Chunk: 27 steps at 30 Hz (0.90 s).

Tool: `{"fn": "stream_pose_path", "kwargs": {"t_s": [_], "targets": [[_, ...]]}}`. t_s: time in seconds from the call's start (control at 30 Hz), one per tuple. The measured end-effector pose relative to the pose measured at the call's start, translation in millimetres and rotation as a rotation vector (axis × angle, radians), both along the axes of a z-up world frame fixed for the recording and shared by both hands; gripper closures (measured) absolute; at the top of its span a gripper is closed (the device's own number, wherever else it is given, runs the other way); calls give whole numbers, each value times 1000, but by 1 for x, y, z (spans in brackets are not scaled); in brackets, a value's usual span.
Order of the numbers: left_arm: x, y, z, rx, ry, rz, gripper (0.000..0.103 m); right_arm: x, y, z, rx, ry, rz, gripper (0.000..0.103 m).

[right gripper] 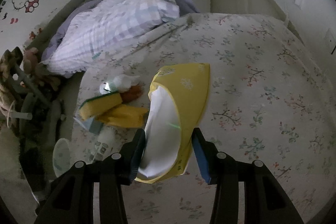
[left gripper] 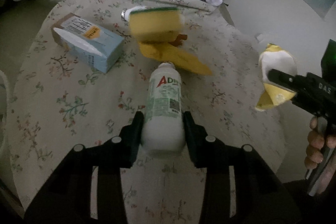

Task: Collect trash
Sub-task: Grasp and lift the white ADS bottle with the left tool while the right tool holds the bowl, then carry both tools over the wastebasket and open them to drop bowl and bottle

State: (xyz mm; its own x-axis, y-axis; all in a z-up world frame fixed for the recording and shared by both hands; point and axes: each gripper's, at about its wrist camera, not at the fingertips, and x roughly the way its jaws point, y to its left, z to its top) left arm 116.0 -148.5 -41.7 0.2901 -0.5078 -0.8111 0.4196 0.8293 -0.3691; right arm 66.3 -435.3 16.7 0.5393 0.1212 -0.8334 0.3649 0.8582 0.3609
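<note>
Bed with flowered cover: trash items, two grippers, each clamped on one item.

Left wrist view: one white bottle, its cap end blurred, lies on the cover with the left gripper pressed to both its sides. Beyond the bottle: one yellow sponge, one yellow wrapper under it, one orange scrap, hard to identify. Left of the bottle: one blue carton. Right of the bottle: one yellow tissue pack in the right gripper, held by a hand cut off at the edge.
Right wrist view: the tissue pack is clamped between the right gripper's fingers above the cover. Left of it: the sponge, the wrapper, one checked pillow; the carton and bottle are mostly hidden.
</note>
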Motion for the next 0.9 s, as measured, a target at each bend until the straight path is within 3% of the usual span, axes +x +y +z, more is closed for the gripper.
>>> {"fn": "stream_pose_path", "kwargs": {"t_s": [0.37,0.9], "targets": [[-11,62,21,-33,-30,63,63,17,51,5,20,-17,63,56],[-10,194,23,-19,-67,289,63,60,175,2,40,-40,250,56]]}}
